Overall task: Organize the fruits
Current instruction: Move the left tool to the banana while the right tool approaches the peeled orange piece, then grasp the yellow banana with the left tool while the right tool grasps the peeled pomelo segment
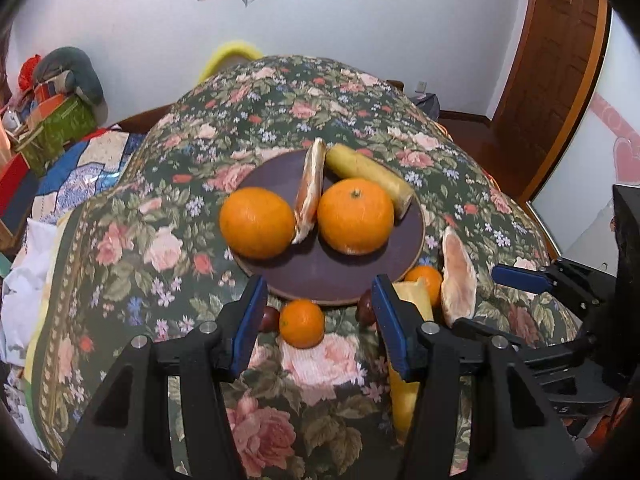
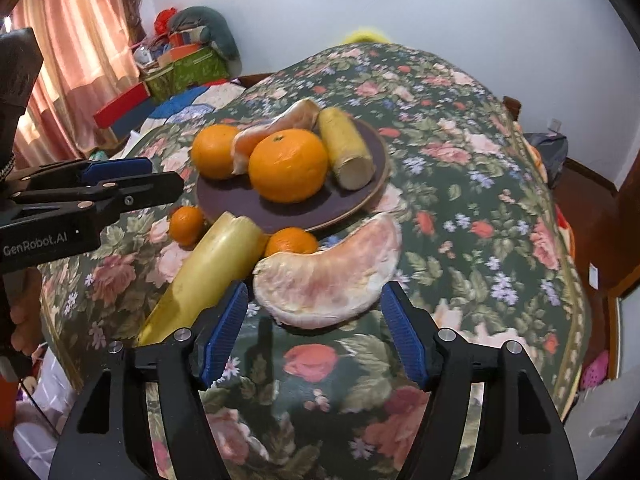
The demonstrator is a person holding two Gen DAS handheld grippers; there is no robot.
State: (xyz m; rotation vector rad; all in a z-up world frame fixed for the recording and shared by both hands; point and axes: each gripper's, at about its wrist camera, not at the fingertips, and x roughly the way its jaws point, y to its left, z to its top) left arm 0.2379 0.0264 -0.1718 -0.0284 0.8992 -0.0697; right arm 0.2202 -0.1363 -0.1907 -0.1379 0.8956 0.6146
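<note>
My right gripper (image 2: 314,334), jaws apart and empty, faced the pomelo segment (image 2: 328,276) at twelve o'clock, its long axis crosswise; left gripper (image 1: 320,330) likewise apart.

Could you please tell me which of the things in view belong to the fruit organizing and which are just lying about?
Job:
plate
two large oranges
two small oranges
pomelo segment off the plate
pomelo segment on the plate
banana piece off the plate
banana piece on the plate

Lying about:
green box
patchwork quilt
</note>
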